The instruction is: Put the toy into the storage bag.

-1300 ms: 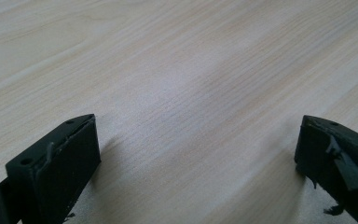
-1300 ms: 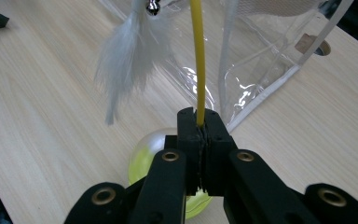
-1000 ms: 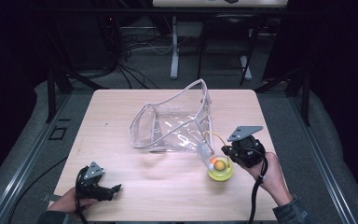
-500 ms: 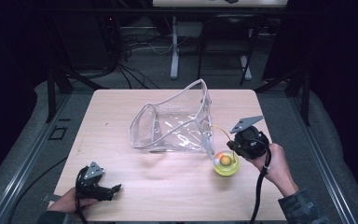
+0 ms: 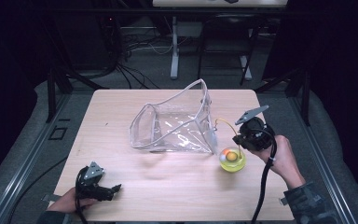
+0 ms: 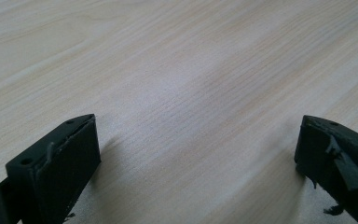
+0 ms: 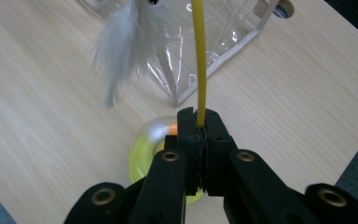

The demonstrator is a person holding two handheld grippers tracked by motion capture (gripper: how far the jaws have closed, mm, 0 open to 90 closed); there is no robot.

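Note:
A toy with a yellow-green, partly clear ball base and an orange bead inside is at the table's right. A thin yellow rod rises from it, and a white feather hangs near the rod's far end. My right gripper is shut on the rod just above the base. I cannot tell whether the base touches the table. A clear plastic pouch stands open at mid-table, just left of the toy. My left gripper rests at the front left, open over bare wood.
The light wooden table has free room in front of the pouch and along its left side. Its right edge runs close behind the right gripper. Dark floor, cables and stand legs lie beyond the far edge.
My right gripper has moved to the right and slightly farther away, and risen a little, carrying the rod. The ball base went with it. The left gripper has stayed put.

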